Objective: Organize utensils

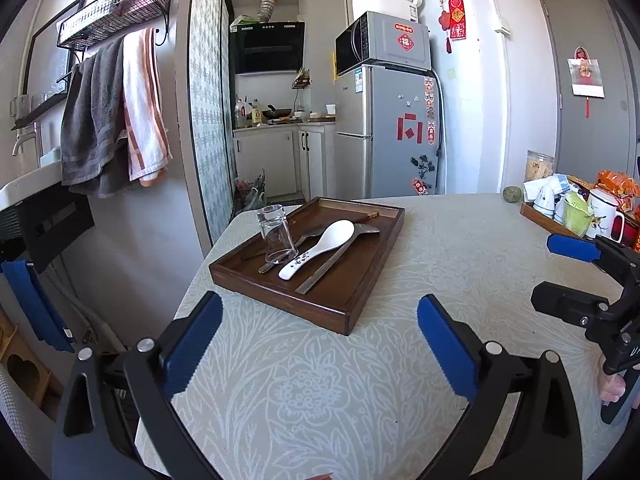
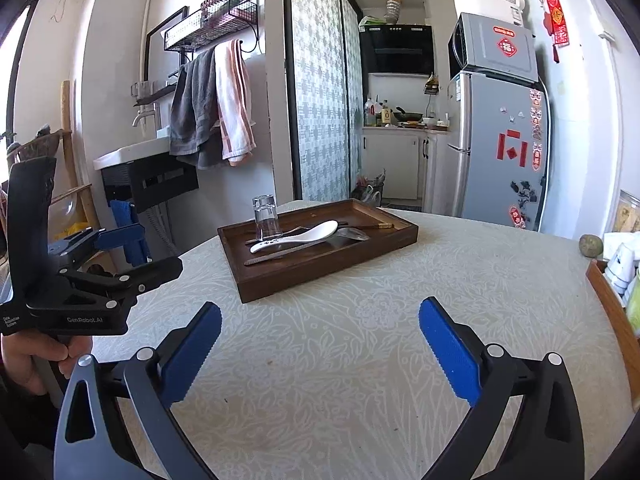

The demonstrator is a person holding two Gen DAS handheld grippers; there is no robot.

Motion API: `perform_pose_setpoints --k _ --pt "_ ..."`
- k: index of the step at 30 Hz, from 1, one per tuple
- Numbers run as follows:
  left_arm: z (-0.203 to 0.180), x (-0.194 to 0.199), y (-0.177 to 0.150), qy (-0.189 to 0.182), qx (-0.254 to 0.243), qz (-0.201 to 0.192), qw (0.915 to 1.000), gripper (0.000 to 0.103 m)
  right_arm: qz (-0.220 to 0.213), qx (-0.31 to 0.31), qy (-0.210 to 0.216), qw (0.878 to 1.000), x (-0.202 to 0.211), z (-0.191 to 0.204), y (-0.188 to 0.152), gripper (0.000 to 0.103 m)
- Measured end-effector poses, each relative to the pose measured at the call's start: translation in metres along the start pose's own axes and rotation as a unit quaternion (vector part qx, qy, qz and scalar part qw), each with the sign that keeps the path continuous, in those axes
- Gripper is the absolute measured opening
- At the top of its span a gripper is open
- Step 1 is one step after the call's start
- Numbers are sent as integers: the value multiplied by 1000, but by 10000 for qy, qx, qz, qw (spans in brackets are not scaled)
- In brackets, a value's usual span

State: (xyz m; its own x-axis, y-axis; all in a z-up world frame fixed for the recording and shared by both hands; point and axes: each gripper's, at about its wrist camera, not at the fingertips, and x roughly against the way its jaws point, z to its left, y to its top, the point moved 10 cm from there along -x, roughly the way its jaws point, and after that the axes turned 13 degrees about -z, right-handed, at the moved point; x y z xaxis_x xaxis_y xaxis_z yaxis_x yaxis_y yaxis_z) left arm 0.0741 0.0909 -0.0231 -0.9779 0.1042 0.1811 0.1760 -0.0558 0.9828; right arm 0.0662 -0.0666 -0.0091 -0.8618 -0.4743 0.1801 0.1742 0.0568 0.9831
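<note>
Utensils [image 1: 320, 248] lie piled in the wooden tray [image 1: 352, 304] on the desk [image 1: 460, 248], beside an upside-down glass [image 1: 276, 236], I think. Both your left gripper [image 1: 320, 348] and right gripper [image 2: 320, 352] have jaws spread wide, empty. Grab the white spoon [image 2: 296, 236] by its handle first, it's on top.

The left hand-held gripper [image 1: 320, 344] gapes empty before a wooden tray [image 1: 340, 304] holding an upturned glass [image 1: 277, 236] (perhaps), spoons.
</note>
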Motion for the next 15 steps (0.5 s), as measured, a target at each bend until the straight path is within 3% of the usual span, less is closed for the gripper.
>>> perform_pose_setpoints --k 15 --pt "-3 0 1 16 -38 -30 10000 100 -45 129 -82 9999 0 4 1 100"
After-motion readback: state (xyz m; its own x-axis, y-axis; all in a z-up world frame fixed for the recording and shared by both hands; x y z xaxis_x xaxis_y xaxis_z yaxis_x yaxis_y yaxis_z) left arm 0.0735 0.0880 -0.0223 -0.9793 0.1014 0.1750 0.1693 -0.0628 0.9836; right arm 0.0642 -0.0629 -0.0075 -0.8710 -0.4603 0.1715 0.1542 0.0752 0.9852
